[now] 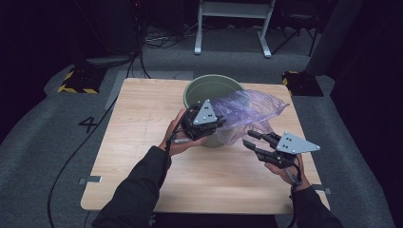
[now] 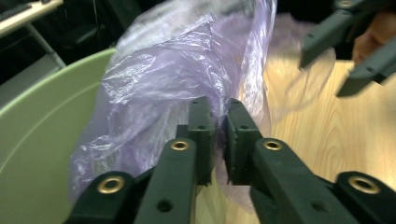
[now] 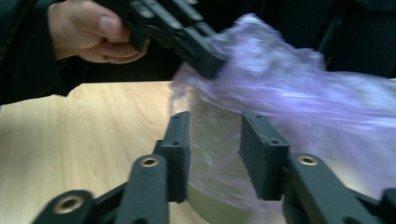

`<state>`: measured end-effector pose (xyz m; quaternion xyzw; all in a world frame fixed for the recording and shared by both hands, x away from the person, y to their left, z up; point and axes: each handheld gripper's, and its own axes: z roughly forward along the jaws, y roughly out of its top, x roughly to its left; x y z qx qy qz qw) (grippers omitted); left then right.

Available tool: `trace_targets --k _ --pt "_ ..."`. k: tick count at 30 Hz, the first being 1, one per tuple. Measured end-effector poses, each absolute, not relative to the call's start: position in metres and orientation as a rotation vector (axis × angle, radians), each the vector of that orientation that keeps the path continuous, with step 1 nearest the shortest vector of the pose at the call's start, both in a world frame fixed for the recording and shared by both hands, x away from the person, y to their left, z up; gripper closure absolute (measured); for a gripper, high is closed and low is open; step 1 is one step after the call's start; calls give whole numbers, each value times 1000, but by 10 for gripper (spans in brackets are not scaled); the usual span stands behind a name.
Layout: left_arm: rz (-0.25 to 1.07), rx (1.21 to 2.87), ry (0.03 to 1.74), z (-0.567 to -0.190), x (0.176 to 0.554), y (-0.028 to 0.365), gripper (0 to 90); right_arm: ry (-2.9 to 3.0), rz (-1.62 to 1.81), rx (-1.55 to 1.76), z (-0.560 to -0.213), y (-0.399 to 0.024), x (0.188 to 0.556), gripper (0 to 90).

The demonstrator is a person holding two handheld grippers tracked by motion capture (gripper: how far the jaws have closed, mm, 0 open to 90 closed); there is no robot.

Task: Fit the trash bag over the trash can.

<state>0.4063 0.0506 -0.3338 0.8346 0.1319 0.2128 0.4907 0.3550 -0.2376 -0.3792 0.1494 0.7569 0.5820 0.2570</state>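
left gripper (image 2: 221, 123) pinches purple bag (image 2: 177, 70); right gripper (image 3: 215, 140) apart.

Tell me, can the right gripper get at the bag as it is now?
Probably yes. The right gripper has open jaws pointing at the bag, with nothing between them; the left gripper pinches another part near the bin.

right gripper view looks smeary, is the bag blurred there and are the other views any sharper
Right gripper view: the purple bag is streaked with motion blur, while the right tongs up close look crisp. Left gripper view: the bag's creases show clearly near the left tongs; the green bucket rim is soft. High view: the table is evenly lit and sharp, the room around it dark.
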Motion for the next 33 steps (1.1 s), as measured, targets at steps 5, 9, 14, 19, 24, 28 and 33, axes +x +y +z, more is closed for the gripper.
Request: trace_targets --k 5,9,14,19,24,28,33 --pt "509 1970 340 -329 407 63 842 1982 1540 503 -376 -257 361 563" --pt "511 1947 358 -325 407 76 840 1964 1453 550 -377 -259 366 478" --pt "510 1928 376 -324 407 93 841 1929 1431 570 -375 -258 368 407" --pt "523 1918 413 -328 408 107 851 1955 1376 610 -378 -248 380 496" --pt "539 1893 465 -332 412 122 876 2015 1348 572 -385 -241 381 851" --pt "538 1871 505 -336 418 131 892 2070 1306 575 -395 -236 386 900" --pt "550 1852 549 -339 425 140 894 2114 1286 586 -404 -233 392 900"
